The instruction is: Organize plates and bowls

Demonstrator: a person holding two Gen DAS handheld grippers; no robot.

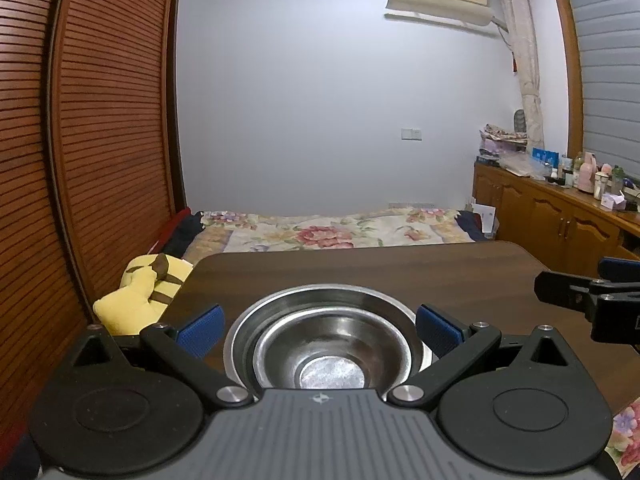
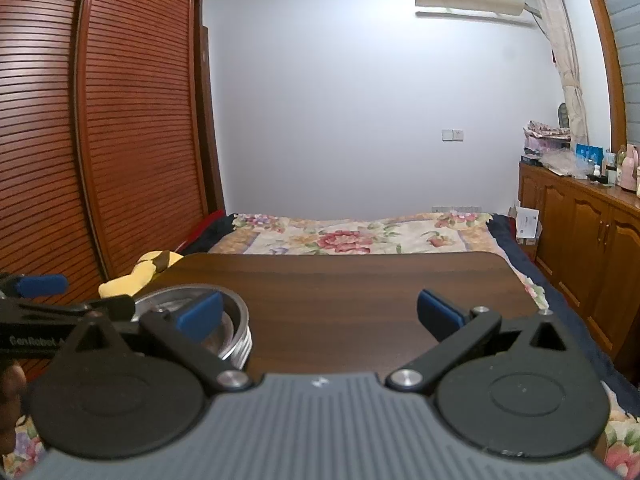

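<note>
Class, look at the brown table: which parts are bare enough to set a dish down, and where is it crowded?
Bare: the table from the stacked metal bowls across to its right edge and back to the bed-side edge. Crowded: the near left corner, where the bowls sit between the open left gripper.

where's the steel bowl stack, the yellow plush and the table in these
steel bowl stack [image 1: 332, 354], left wrist view, inner wall of the top bowl
yellow plush [image 1: 132, 300], left wrist view, its body
table [image 2: 340, 292], right wrist view, bare top

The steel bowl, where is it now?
The steel bowl sits nested in a steel plate on the dark wooden table, near its left front edge, between the open left gripper's fingers.
</note>
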